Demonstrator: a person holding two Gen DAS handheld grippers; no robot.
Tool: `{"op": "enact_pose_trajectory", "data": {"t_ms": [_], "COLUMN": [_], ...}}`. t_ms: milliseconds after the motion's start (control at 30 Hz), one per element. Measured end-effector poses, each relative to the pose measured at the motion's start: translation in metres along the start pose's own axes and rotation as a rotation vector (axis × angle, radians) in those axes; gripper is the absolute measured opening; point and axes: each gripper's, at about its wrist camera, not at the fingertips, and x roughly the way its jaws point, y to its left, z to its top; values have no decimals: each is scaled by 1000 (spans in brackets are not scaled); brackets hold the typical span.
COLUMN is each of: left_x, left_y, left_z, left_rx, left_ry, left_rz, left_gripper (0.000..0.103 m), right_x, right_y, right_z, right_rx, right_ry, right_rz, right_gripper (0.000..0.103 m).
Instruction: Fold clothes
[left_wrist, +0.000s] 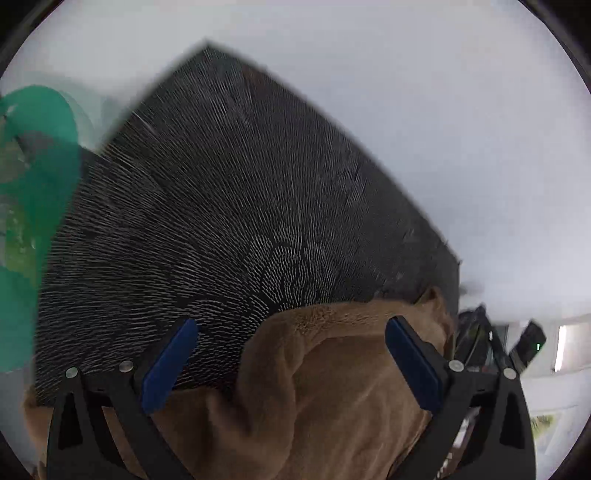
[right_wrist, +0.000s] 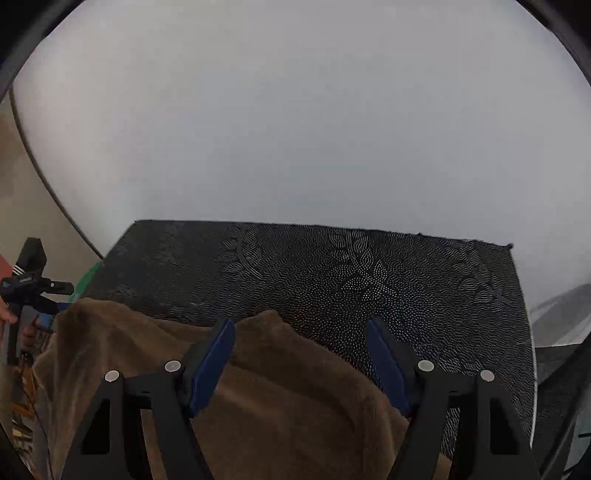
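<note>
**Both grippers open over brown fleece on patterned dark cloth**

Left wrist view: left gripper (left_wrist: 291, 363) with black linkage arms and blue pads (left_wrist: 168, 369), jaws spread wide, nothing clamped between them. Directly ahead and below, a brown fuzzy fleece garment (left_wrist: 325, 387), bunched into soft rounded folds, filling the gap between the fingers and running under both. Whether the pads touch the fleece: cannot tell. Beyond it, a flat black cloth printed with fine white dashes in a swirling pattern (left_wrist: 229, 192), lying on a white tabletop (left_wrist: 424, 110); one corner of the cloth pointing away toward the upper left. Much motion blur across the pattern. At the far left edge, a blurred green object (left_wrist: 40, 155), identity unclear. At the right edge, beside the fleece, the other black tool, partly seen.

Right wrist view: right gripper (right_wrist: 301, 363), same black arms and blue pads (right_wrist: 212, 363), jaws likewise released and wide apart, holding nothing. Brown fleece heaped beneath and between the fingers, its upper edge rising in two humps, resting on the near part of the black patterned cloth. Far edge of the cloth straight, running across the white tabletop; right corner slightly frayed. At the left edge, the left gripper's black body with a hand (right_wrist: 9, 314) around its handle, just beside the fleece's left hump.
</note>
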Motion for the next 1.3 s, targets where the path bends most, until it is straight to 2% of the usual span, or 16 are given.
{"op": "enact_pose_trajectory", "data": {"t_ms": [100, 233, 333, 433, 533, 633, 700, 800, 900, 933, 967, 1000, 1067, 1133, 1233, 1300], "left_x": [20, 26, 29, 37, 39, 43, 42, 41, 41, 38, 32, 25, 8, -3, -1, 5], "left_y": [-8, -23, -36, -42, -46, -47, -54, -63, -68, -69, -72, -77, -88, -98, -111, -111], "left_z": [-1, -5, -12, -16, -21, -27, -34, -40, -26, -22, -20, -21, -27, -41, -65, -68], "left_rx": [34, 112, 200, 236, 266, 239, 268, 310, 300, 305, 321, 357, 454, 563, 705, 708], "left_ry": [54, 108, 128, 171, 179, 223, 220, 190, 116, 70, 19, -29, -117, -138, -46, -19], "left_rz": [-48, -58, -27, -71, -76, -183, -235, -289, -296, -282, -276, -281, -298, -341, -369, -329], "left_gripper": [102, 102, 102, 102, 102, 102, 102, 102, 102, 100, 89, 68, 52, 51, 51, 52], "right_x": [23, 42, 55, 70, 73, 68, 63, 56, 50, 45, 39, 29, 6, -19, -45, -54], "right_y": [-2, 6, 17, 25, 28, 30, 29, 30, 35, 36, 36, 35, 32, 32, 36, 40], "right_z": [1, -1, -5, -9, -13, -19, -24, -30, -34, -34, -34, -32, -26, -25, -31, -39], "right_rx": [-14, -93, -173, -224, -243, -250, -249, -248, -260, -262, -262, -250, -213, -194, -196, -208], "right_ry": [34, 70, 100, 151, 146, 128, 119, 104, 84, 65, 42, 5, -92, -185, -278, -298], "right_rz": [17, 43, 48, 5, -2, 7, 48, 90, 85, 68, 48, 36, 16, -9, -43, -43], "right_gripper": [75, 75, 75, 75, 75, 74, 62, 36, 23, 18, 16, 15, 15, 15, 15, 15]}}
